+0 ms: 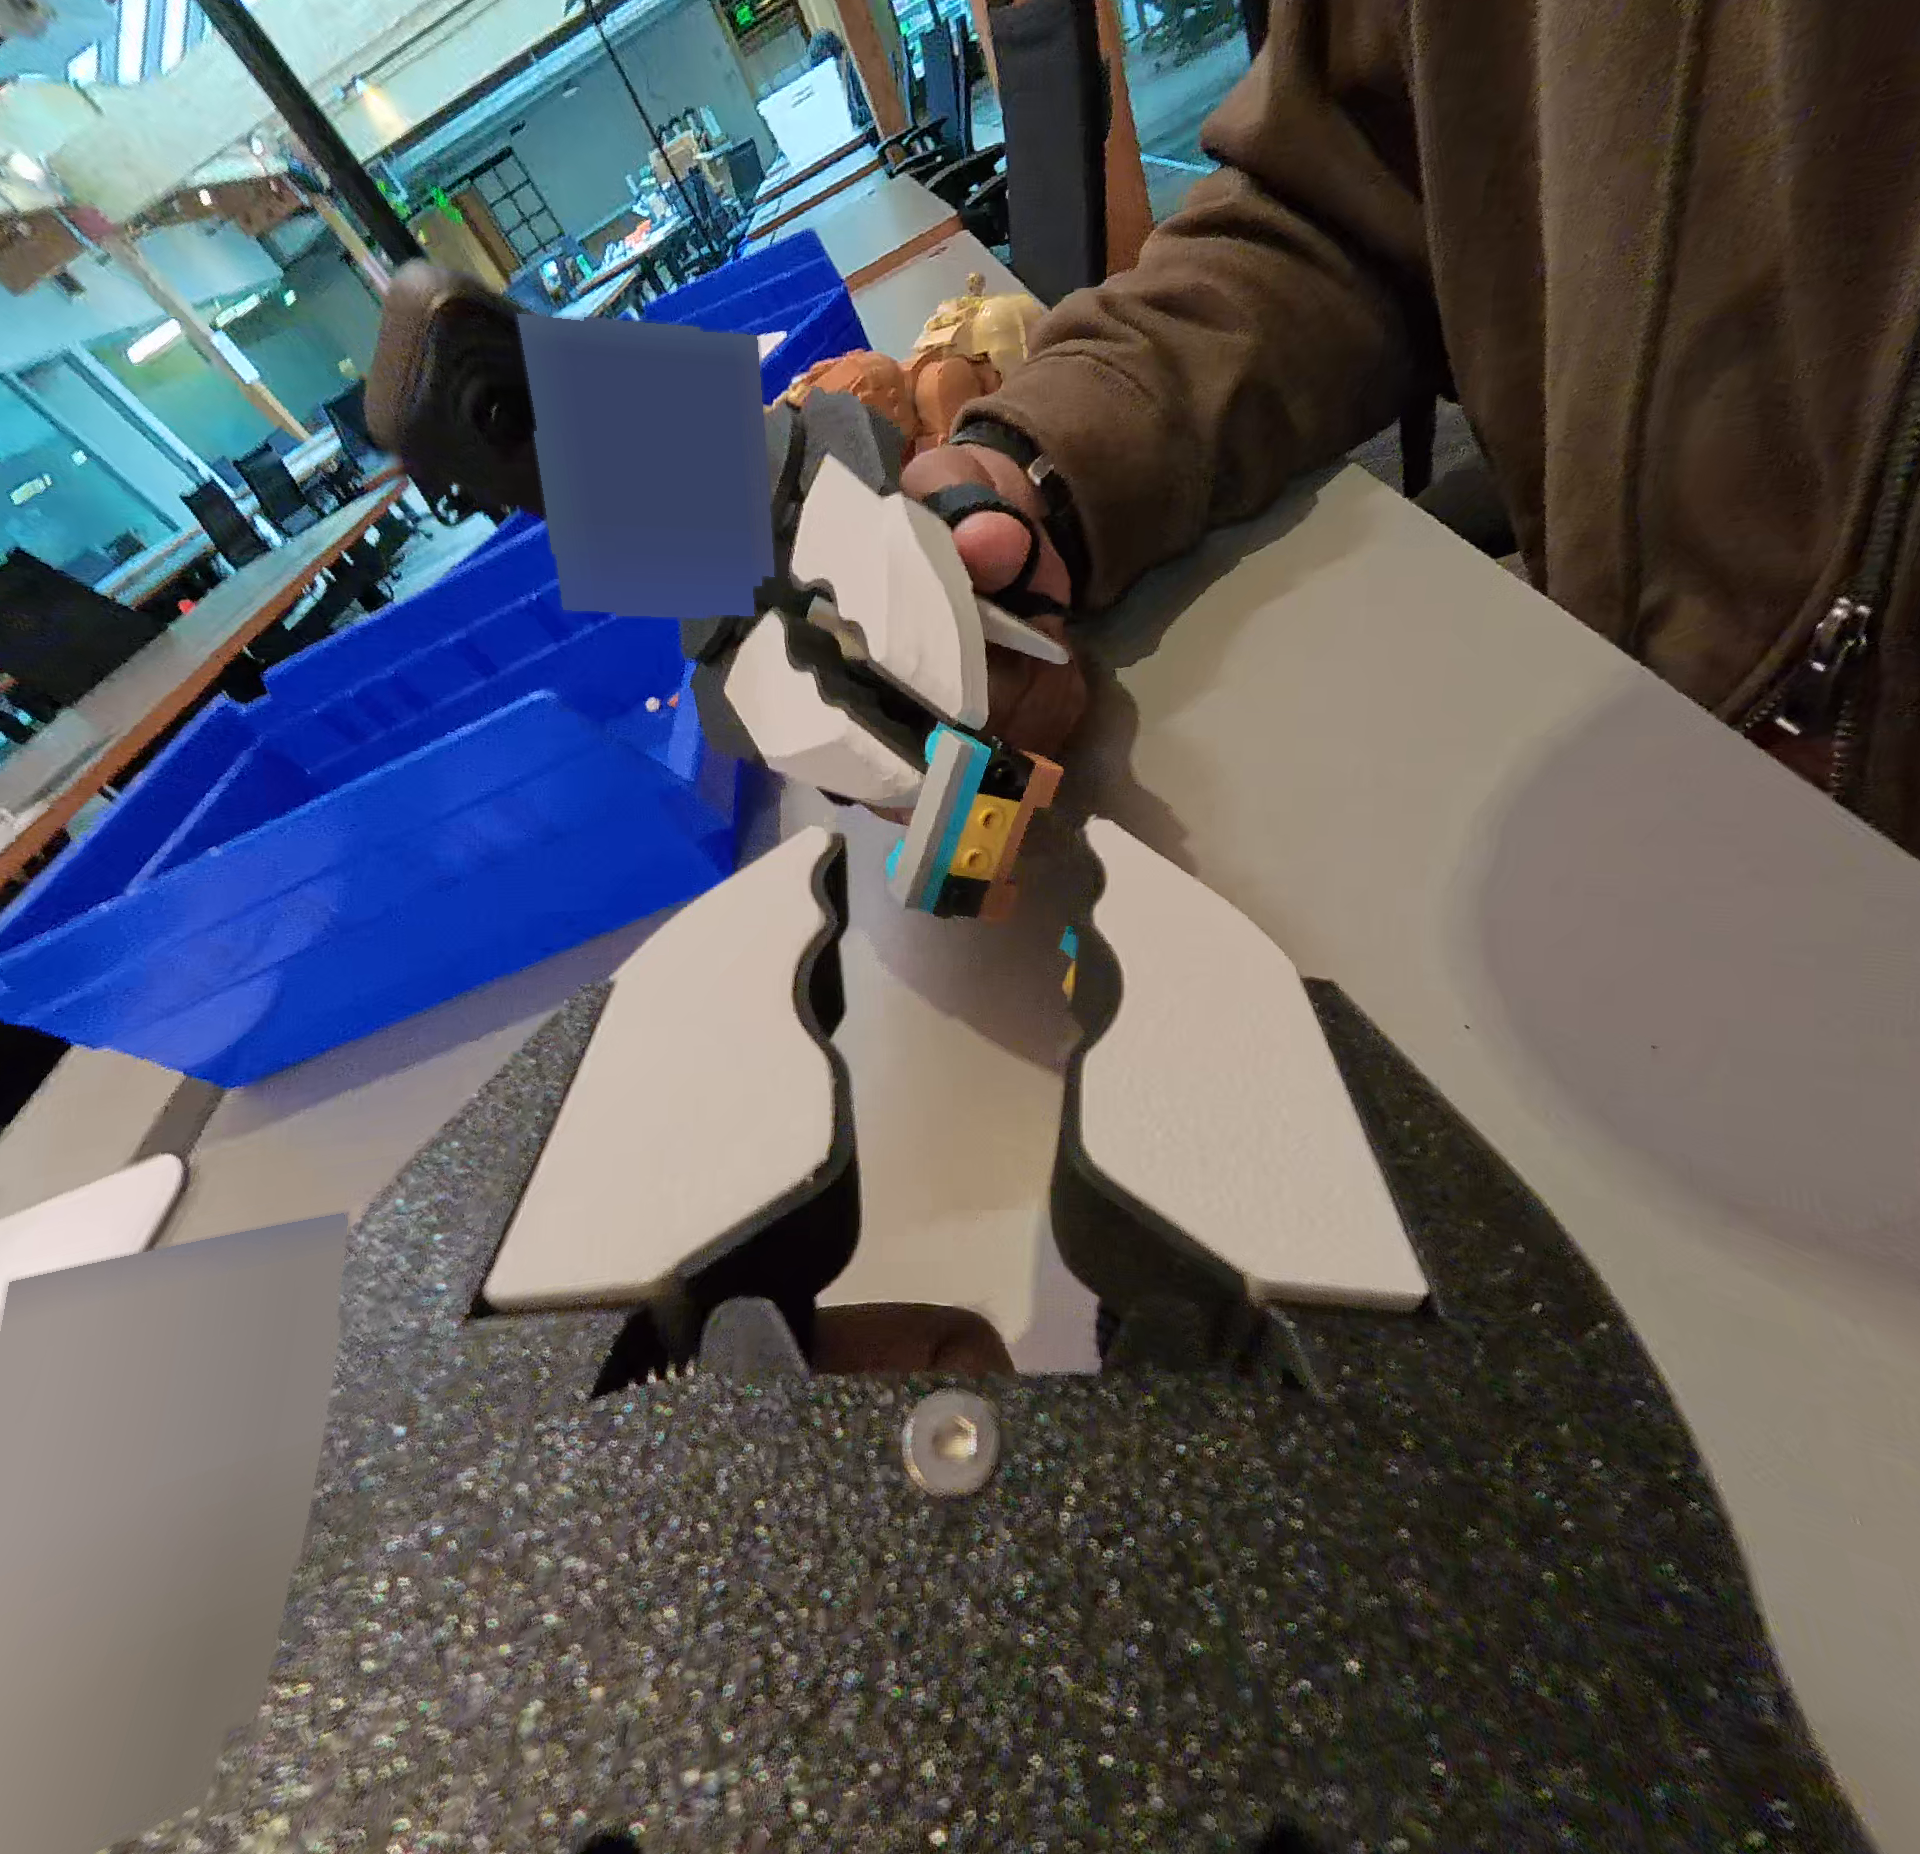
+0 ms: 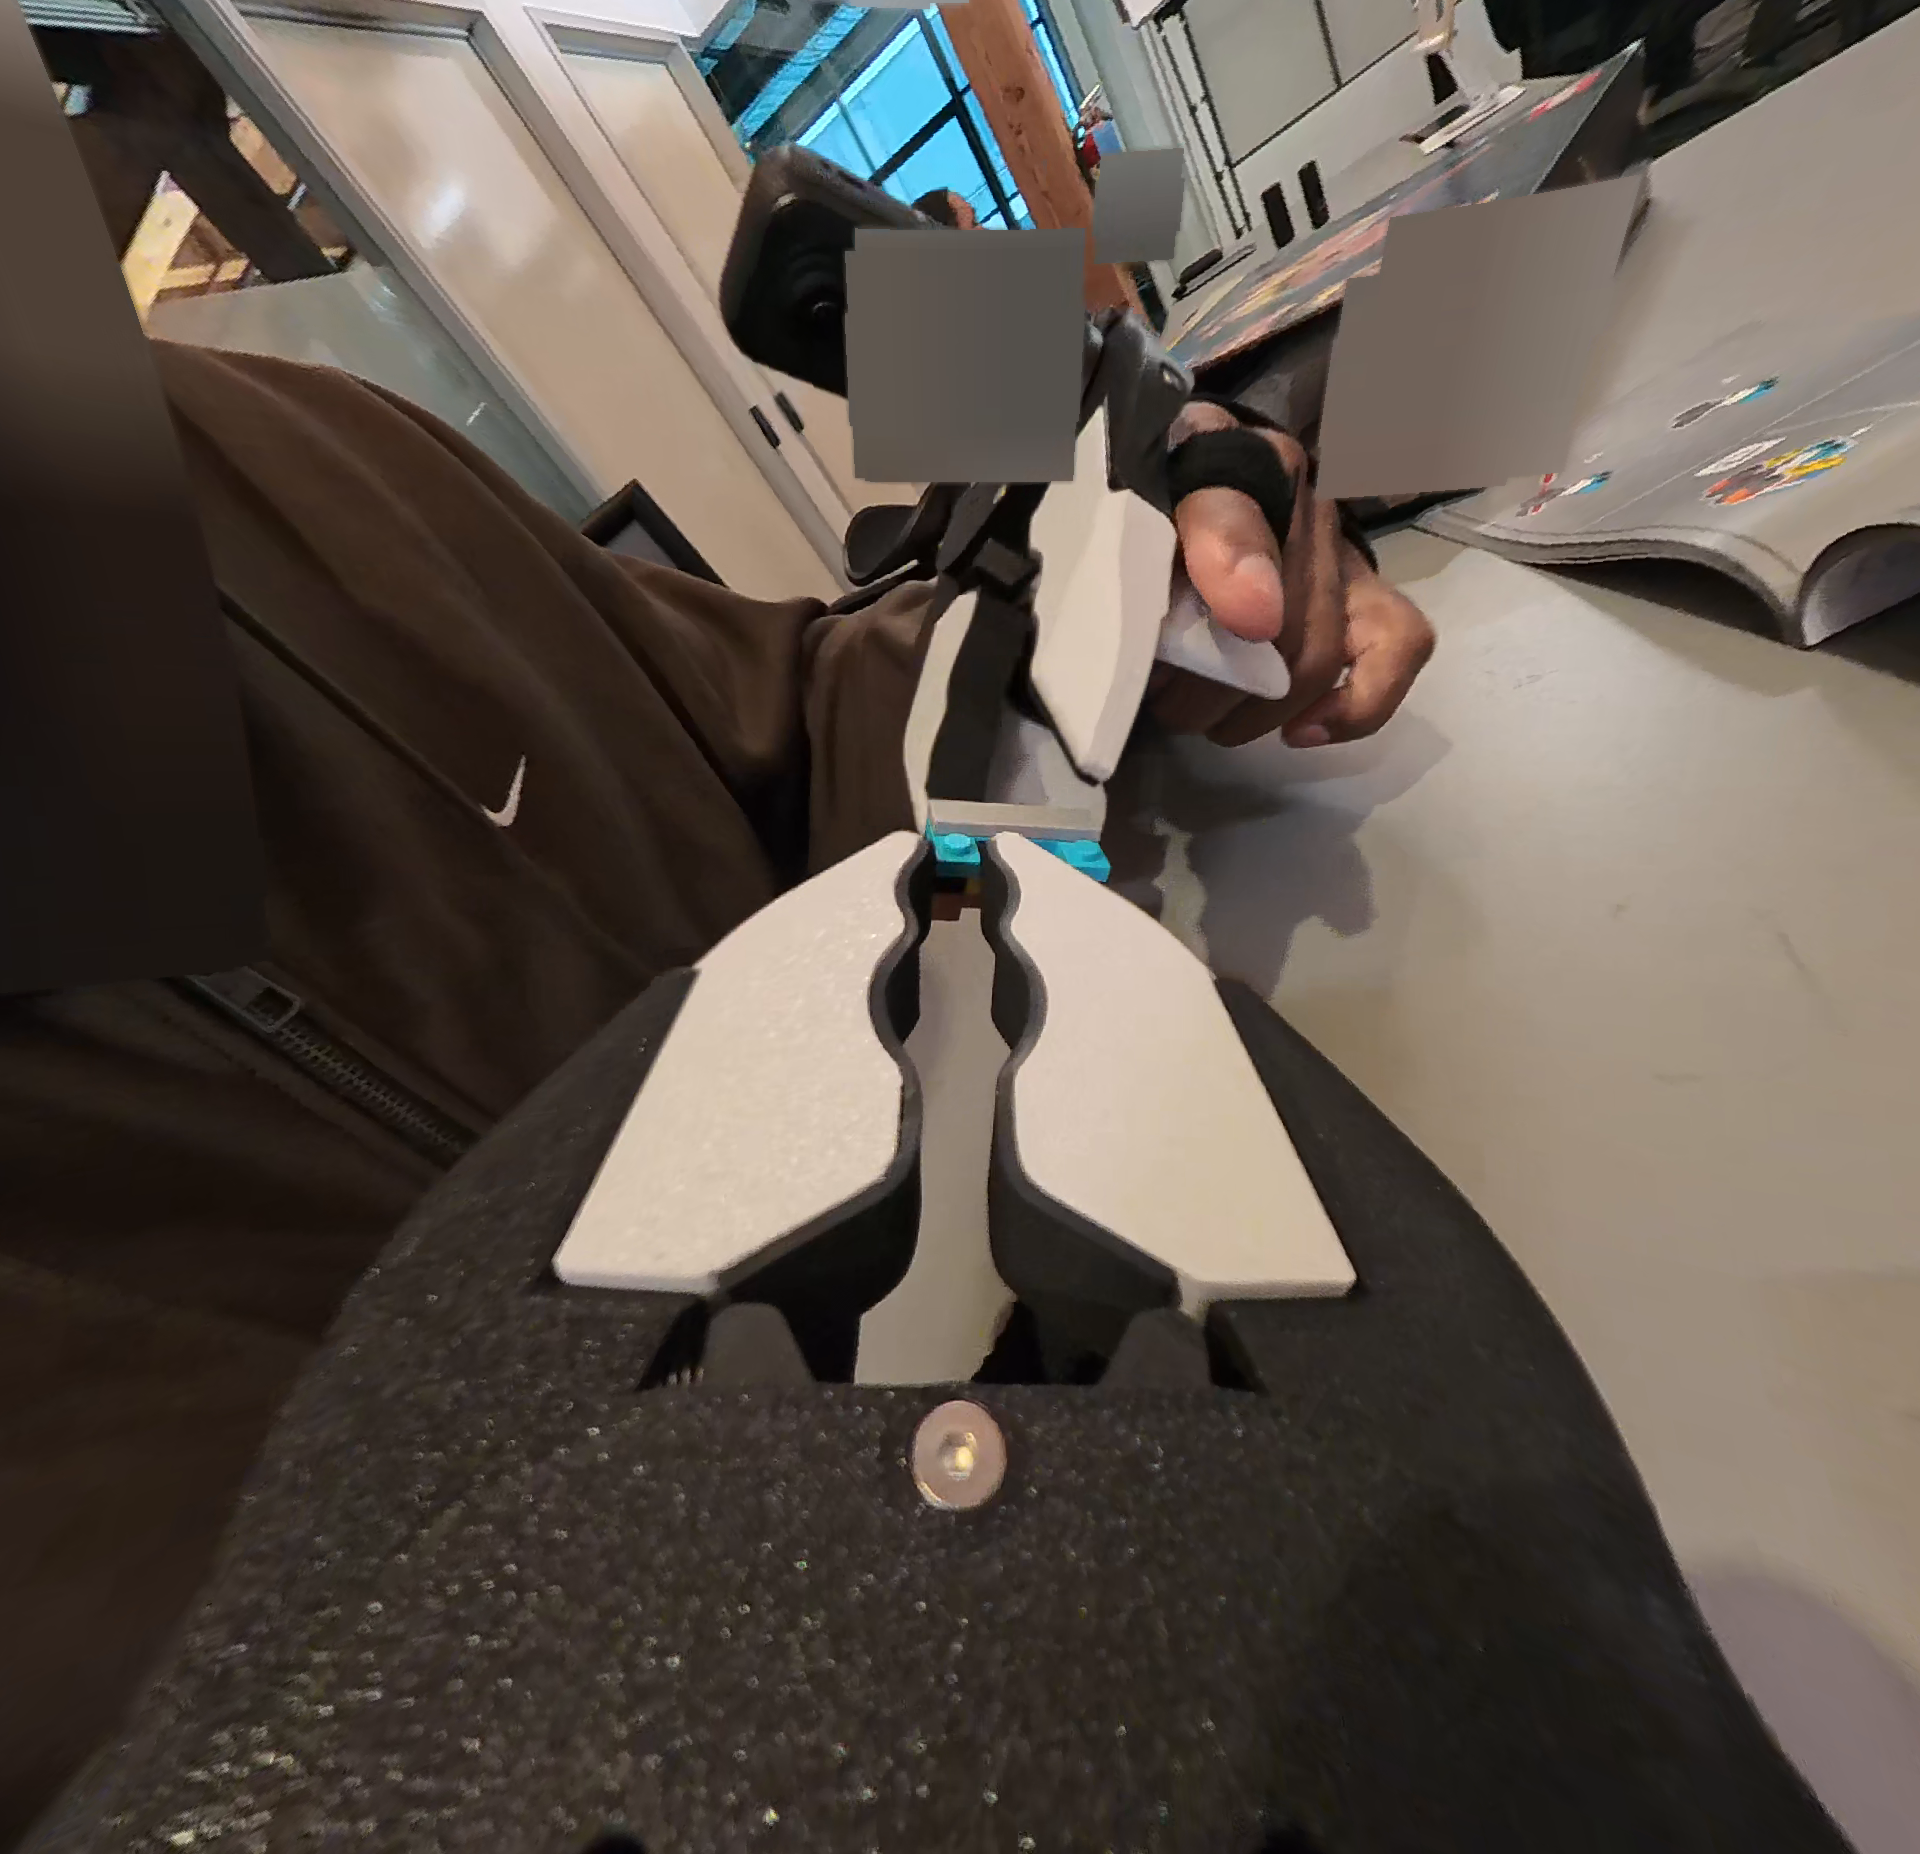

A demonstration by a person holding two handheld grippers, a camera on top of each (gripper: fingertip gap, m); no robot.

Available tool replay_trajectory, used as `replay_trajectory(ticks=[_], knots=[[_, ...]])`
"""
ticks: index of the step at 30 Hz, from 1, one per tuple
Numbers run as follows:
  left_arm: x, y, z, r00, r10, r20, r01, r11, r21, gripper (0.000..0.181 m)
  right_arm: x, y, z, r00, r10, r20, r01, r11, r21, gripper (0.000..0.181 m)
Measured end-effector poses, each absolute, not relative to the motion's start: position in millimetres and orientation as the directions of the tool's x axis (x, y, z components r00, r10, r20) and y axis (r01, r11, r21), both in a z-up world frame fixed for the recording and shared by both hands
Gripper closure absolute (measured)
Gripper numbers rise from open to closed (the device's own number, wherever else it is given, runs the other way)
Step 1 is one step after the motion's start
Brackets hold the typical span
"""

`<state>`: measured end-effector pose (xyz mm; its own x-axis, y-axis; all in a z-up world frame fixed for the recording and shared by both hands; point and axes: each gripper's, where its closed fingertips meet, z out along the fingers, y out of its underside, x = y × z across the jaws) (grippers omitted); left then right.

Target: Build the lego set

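A small lego assembly [image 1: 987,833] of grey, teal, yellow, black and brown layers hangs above the white table [image 1: 1455,869]. My right gripper [image 2: 956,854] is shut on its teal and grey end, and it also shows in the left wrist view [image 1: 935,750]. My left gripper [image 1: 961,848] is open, with its fingers on either side of the assembly and a gap on each side. In the right wrist view the left gripper [image 2: 1013,786] points down at the assembly's grey plate [image 2: 1039,819]. A small teal and yellow bit [image 1: 1068,957] peeks out by my left gripper's right finger.
Blue plastic bins [image 1: 364,869] stand on the table to the left. Tan and orange toy figures [image 1: 935,370] sit behind the hand. An open instruction booklet [image 2: 1714,537] lies at the far right. A person in a brown jacket [image 1: 1610,350] stands close at the table's edge. My left and right fingertips are right by each other.
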<state>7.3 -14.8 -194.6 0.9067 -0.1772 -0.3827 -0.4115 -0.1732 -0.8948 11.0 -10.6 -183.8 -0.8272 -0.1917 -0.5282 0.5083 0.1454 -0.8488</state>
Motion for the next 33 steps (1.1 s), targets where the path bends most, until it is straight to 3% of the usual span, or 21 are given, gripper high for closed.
replay_trajectory(ticks=[5, 9, 12, 16, 24, 28, 33], knots=[[-5.7, -13.3, -195.9, 0.988, -0.135, -0.077, -0.107, -0.235, -0.966, 0.12, -7.6, -6.0, -178.9, -0.913, -0.065, -0.402, 0.397, 0.07, -0.915, 0.173], [-27.3, -7.2, -188.7, 0.985, -0.03, 0.168, 0.16, -0.188, -0.969, 0.115, -18.4, -1.1, -173.2, -0.961, 0.034, -0.274, 0.275, 0.034, -0.961, 0.173], [-27.8, -3.4, -183.5, 0.966, -0.042, 0.256, 0.249, -0.137, -0.959, 0.115, -20.1, -0.8, -172.1, -0.975, 0.07, -0.21, 0.213, 0.032, -0.977, 0.173], [-25.6, 2.5, -186.3, 0.969, -0.033, 0.246, 0.239, -0.144, -0.96, 0.117, -19.2, -3.3, -174.1, -0.983, 0.091, -0.157, 0.162, 0.053, -0.985, 0.173], [-26.1, 3.1, -189.8, 0.985, -0.02, 0.169, 0.165, -0.148, -0.975, 0.144, -18.3, -5.8, -178.3, -0.985, 0.095, -0.147, 0.154, 0.073, -0.985, 0.173], [-26.6, 2.8, -191.3, 0.991, -0.019, 0.134, 0.13, -0.154, -0.979, 0.144, -17.9, -5.5, -180.3, -0.985, 0.085, -0.153, 0.16, 0.084, -0.984, 0.172], [-34.7, -6.2, -197.7, 0.996, 0.009, 0.091, 0.09, -0.205, -0.975, 0.144, -9.4, 1.9, -196.2, -0.997, 0.009, -0.078, 0.078, 0.213, -0.974, 0.139]])
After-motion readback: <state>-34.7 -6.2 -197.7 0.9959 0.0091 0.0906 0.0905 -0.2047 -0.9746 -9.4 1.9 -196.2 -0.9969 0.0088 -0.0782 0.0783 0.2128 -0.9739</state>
